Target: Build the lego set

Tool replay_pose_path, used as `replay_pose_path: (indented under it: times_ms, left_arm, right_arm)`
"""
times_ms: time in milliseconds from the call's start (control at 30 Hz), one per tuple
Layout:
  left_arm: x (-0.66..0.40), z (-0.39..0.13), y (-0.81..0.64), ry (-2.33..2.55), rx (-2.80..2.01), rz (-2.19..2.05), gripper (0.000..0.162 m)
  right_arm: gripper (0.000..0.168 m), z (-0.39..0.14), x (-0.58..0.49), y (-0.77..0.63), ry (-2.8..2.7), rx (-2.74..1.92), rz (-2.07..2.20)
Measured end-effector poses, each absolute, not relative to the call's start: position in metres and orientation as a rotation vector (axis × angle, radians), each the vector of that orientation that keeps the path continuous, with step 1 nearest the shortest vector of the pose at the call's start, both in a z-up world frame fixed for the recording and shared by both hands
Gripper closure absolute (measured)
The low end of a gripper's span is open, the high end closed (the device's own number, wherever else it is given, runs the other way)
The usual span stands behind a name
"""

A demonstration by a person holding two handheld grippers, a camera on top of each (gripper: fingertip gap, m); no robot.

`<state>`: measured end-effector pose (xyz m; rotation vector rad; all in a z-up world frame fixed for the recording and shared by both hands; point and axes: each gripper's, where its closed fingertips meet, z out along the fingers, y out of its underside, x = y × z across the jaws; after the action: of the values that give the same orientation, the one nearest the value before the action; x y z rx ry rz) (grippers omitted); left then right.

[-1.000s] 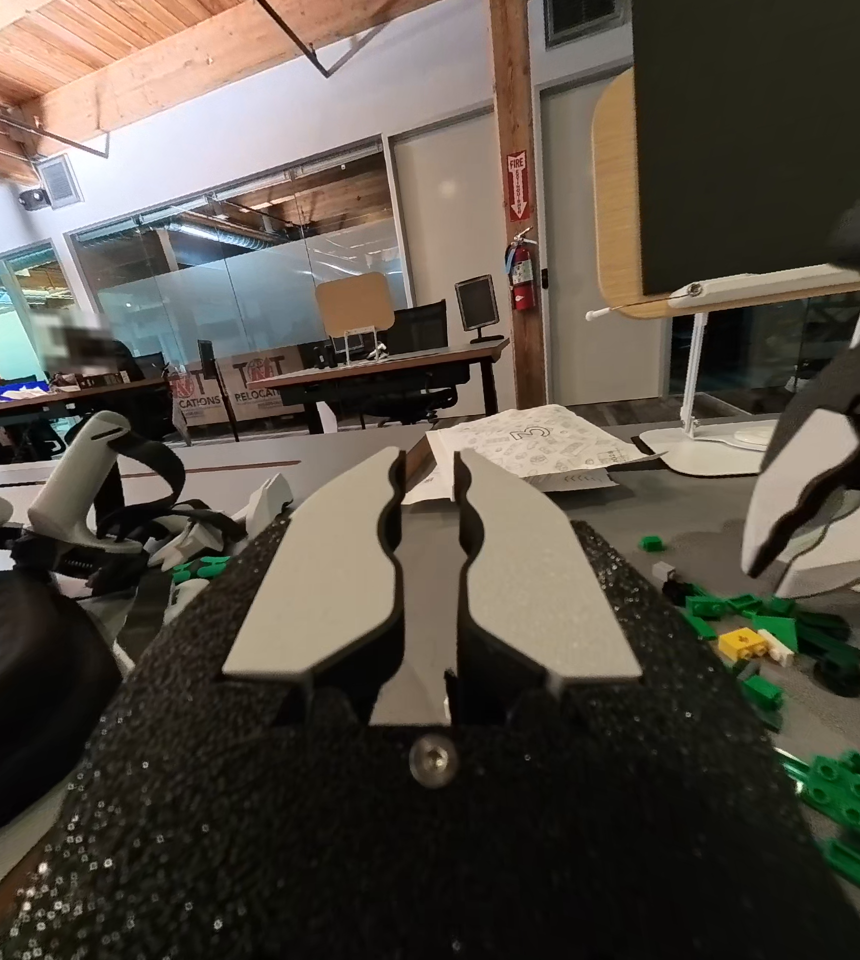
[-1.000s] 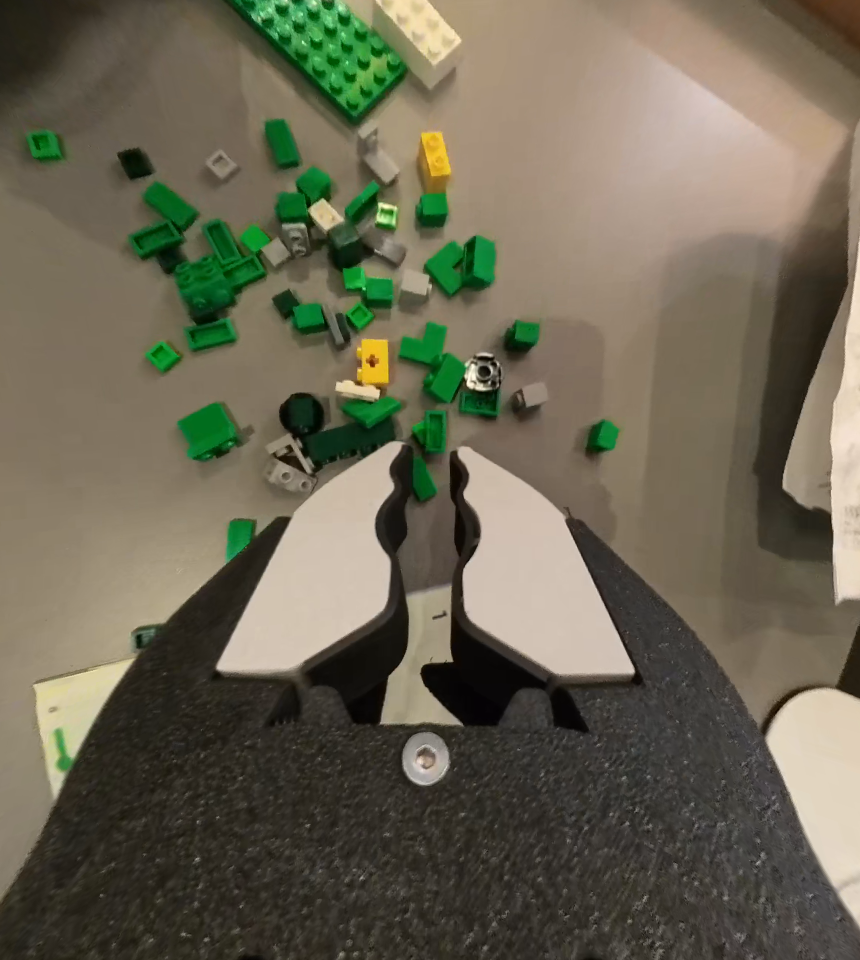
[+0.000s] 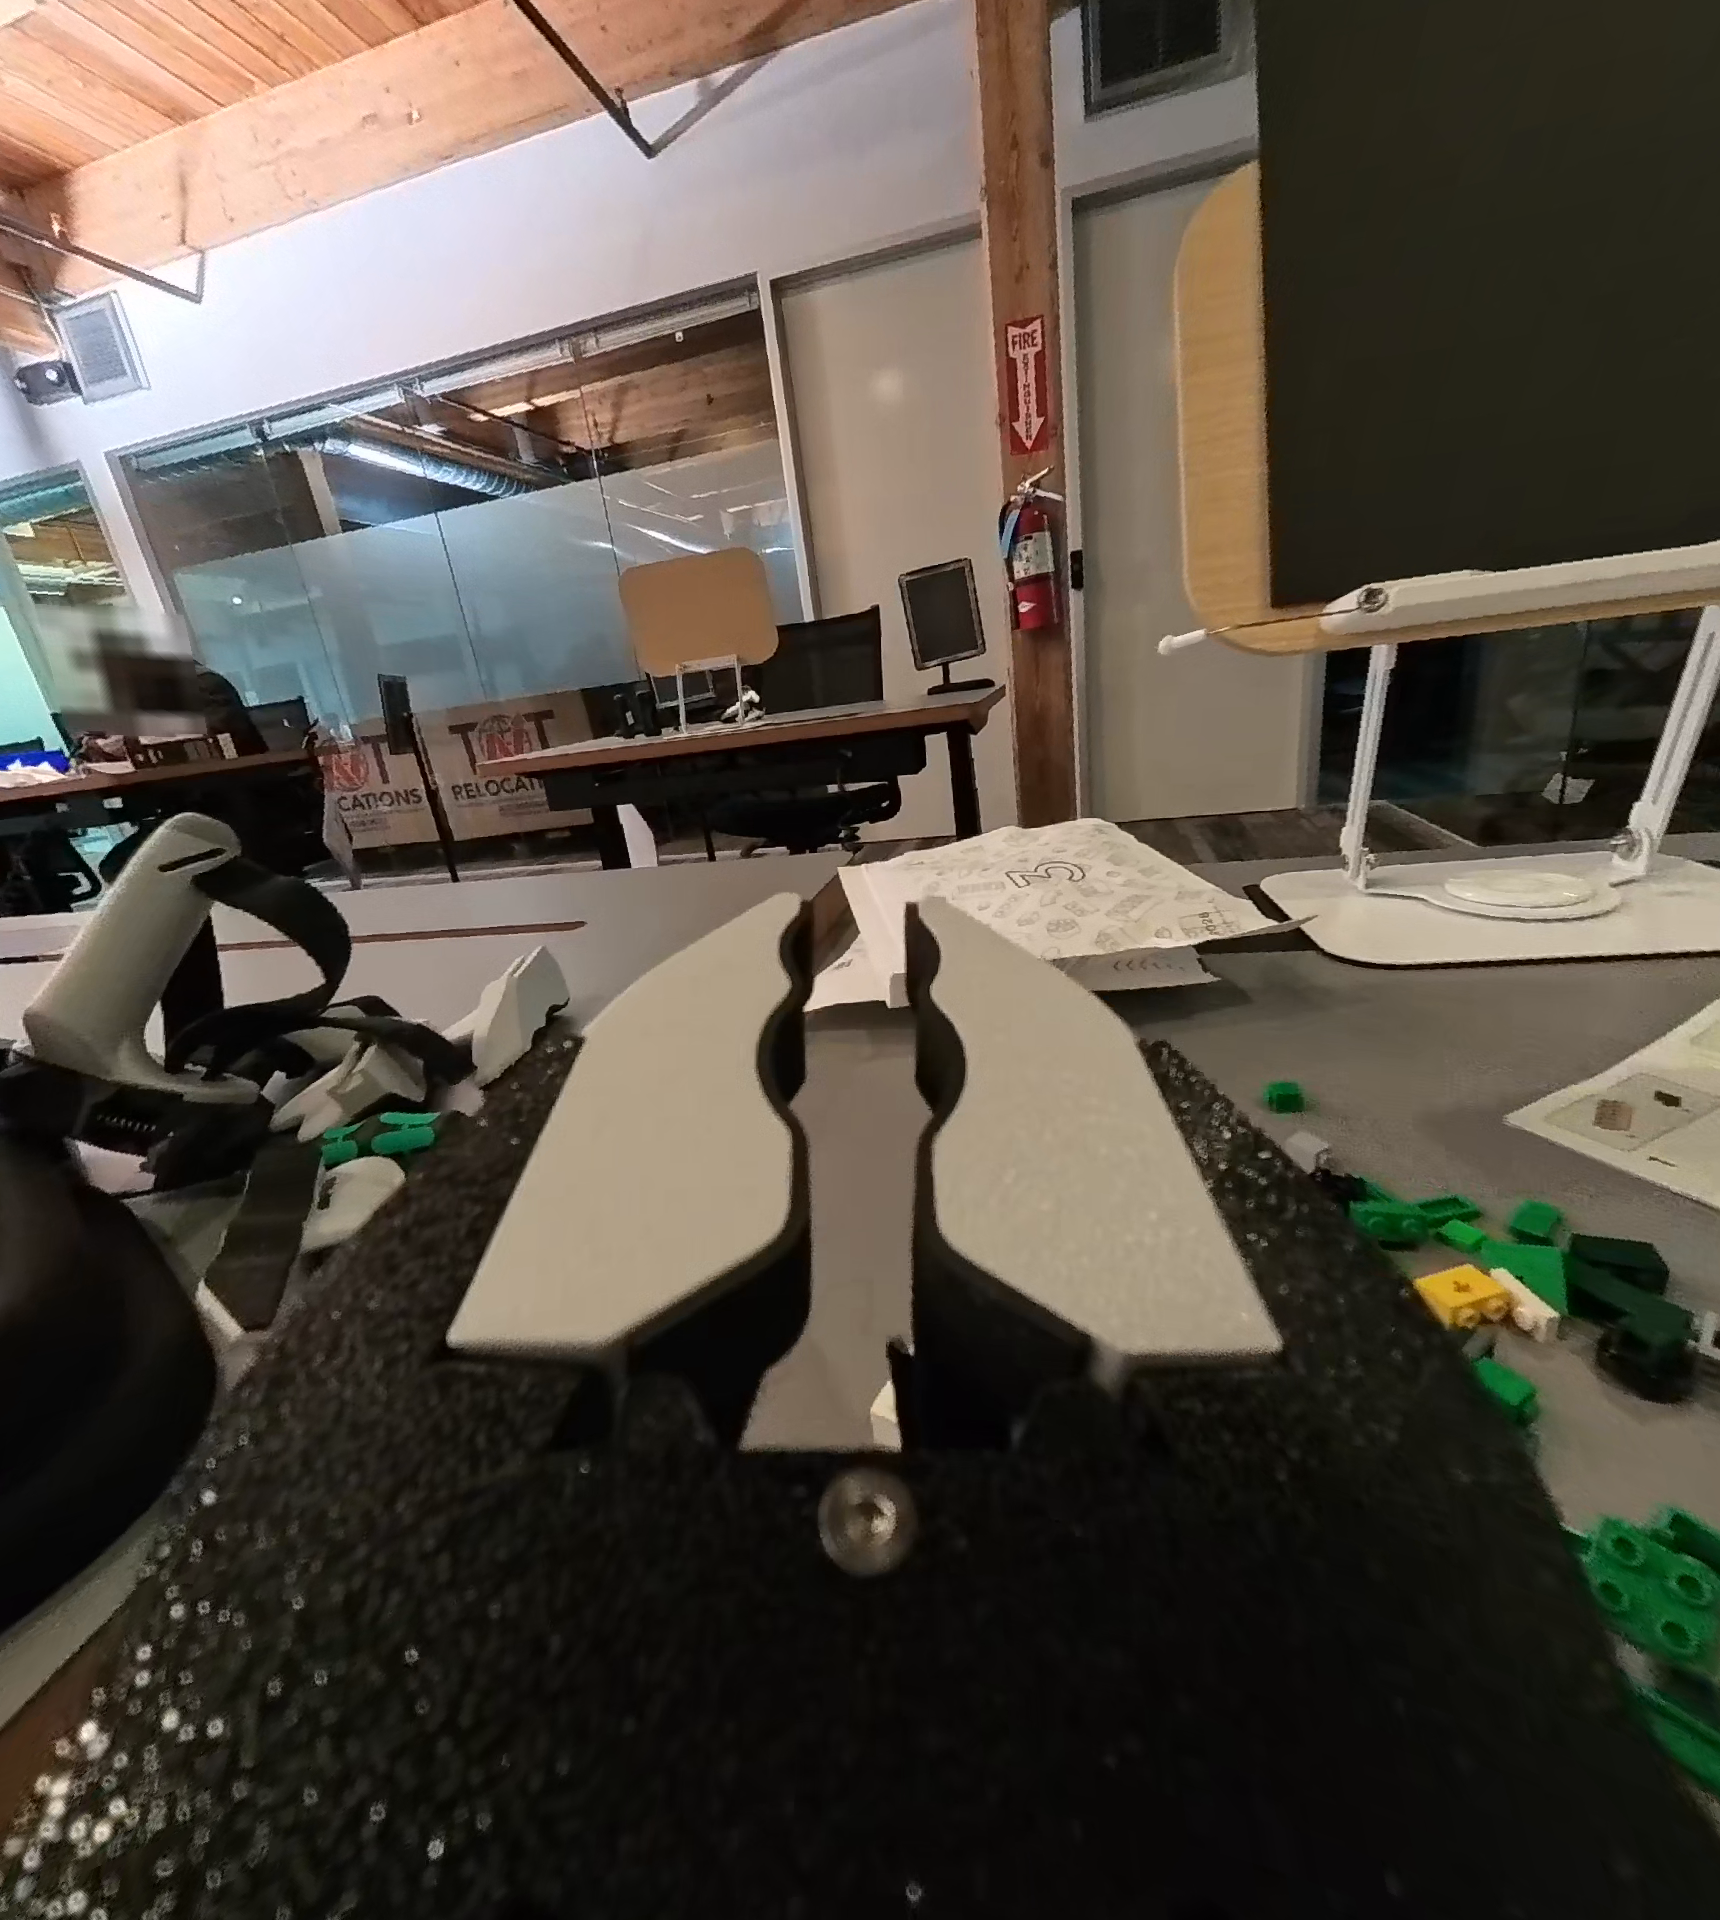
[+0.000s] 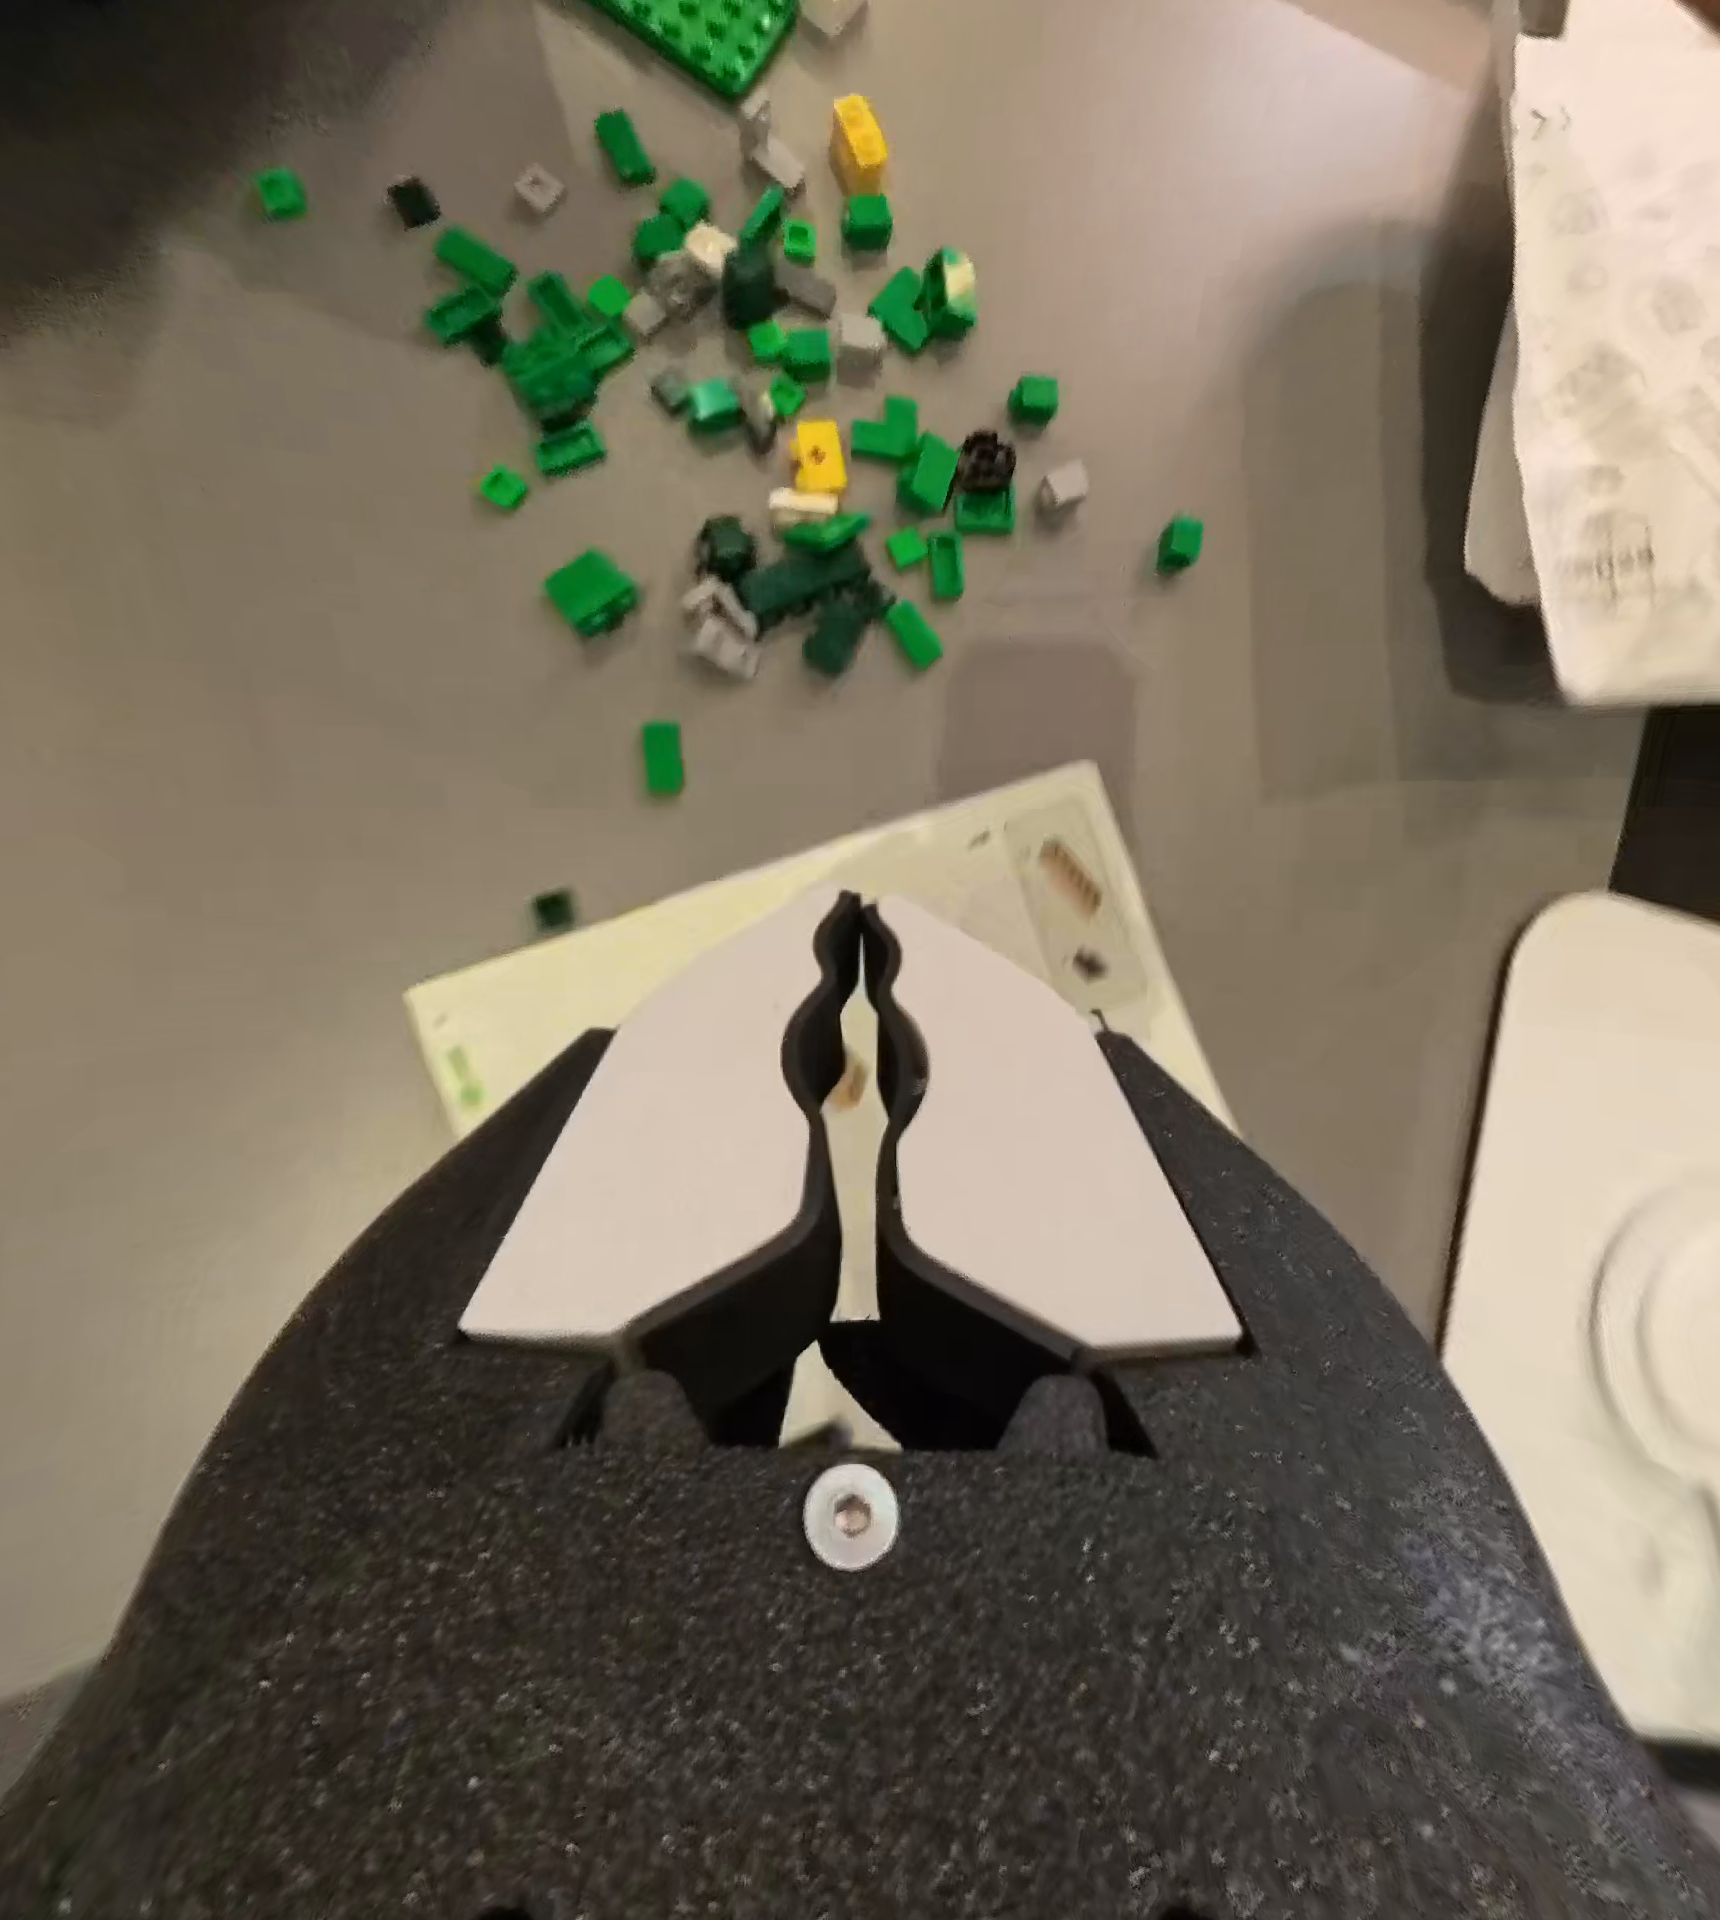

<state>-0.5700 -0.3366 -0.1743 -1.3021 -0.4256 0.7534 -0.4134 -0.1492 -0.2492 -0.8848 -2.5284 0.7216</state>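
Right tongs (image 4: pixel 861 920) pinched together, tips touching and empty, hovering over the pale paper instruction sheet (image 4: pixel 1053 873); the scattered green, yellow and grey plastic lego bricks (image 4: pixel 783 416) lie ahead on the grey table (image 4: pixel 160 675). Left tongs (image 3: pixel 856 925) slightly parted, empty. Light, rigid, slick pieces, probably best nipped across flat sides.

Left view level, right view downward.
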Motion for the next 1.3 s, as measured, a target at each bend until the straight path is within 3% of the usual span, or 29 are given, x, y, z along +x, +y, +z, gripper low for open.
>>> replay_pose_path:
  times_ms: [33,433,833,1300]
  left_arm:
    - [-0.57,-0.174,-0.337,-0.428,-1.3,0.751,0.146]
    - [-0.569,-0.174,-0.338,-0.434,-1.293,0.743,0.146]
    - [-0.565,-0.175,-0.333,-0.403,-1.314,0.758,0.146]
    - [-0.567,-0.175,-0.334,-0.411,-1.309,0.748,0.146]
  right_arm:
    - [0.168,-0.246,-0.4,-0.145,-2.515,-0.915,0.724]
    - [0.167,-0.255,-0.281,-0.127,-2.38,-1.178,0.708]
    - [0.149,-0.277,-0.388,-0.196,-2.462,-0.949,0.771]
    - [0.161,-0.303,-0.405,-0.209,-2.728,-0.873,0.706]
